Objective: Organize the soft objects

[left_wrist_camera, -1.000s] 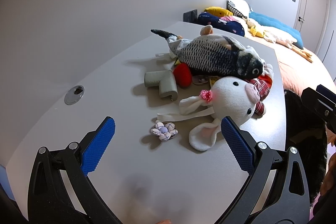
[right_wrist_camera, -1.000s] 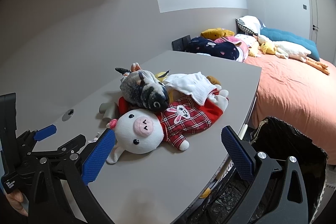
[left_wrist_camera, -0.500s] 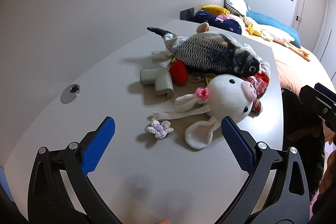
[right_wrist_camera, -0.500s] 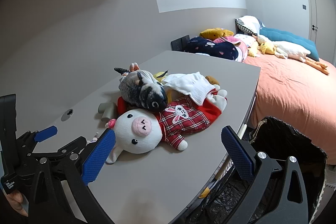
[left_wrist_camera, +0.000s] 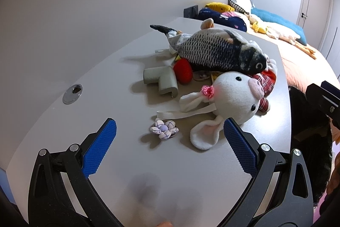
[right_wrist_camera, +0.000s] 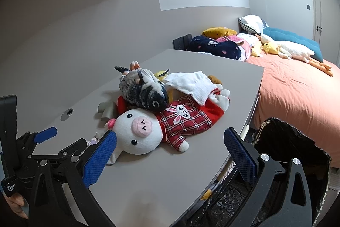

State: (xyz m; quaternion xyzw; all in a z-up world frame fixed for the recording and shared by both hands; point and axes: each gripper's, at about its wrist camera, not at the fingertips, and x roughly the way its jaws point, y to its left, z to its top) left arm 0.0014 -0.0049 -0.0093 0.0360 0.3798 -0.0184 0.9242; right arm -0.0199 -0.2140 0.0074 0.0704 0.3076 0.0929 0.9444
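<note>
Since a second ago your left gripper has closed in on the toy pile; the rabbit's near ear now reaches its right finger. Jaws spread wide, nothing between them. Your right gripper has edged closer too, likewise released and empty, over the tabletop's near edge.

Tabletop: grey, bed just past its right edge, black-lined bin off its near right corner, interior dark and unreadable.

Fish plush: lies on top of the pile at mid-tabletop, head resting on the rabbit; it hides most of what is under it.

Rabbit plush: white head toward the near edge, red plaid dress; the writing on its chest patch is too small to read.

White cloth: draped behind the rabbit, covering a yellow and a brown toy, both mostly hidden.

Grey foam corner piece: left of the pile, beside a red soft piece, partly tucked under the fish.

Fabric flower: lies alone between your left gripper's fingers.
</note>
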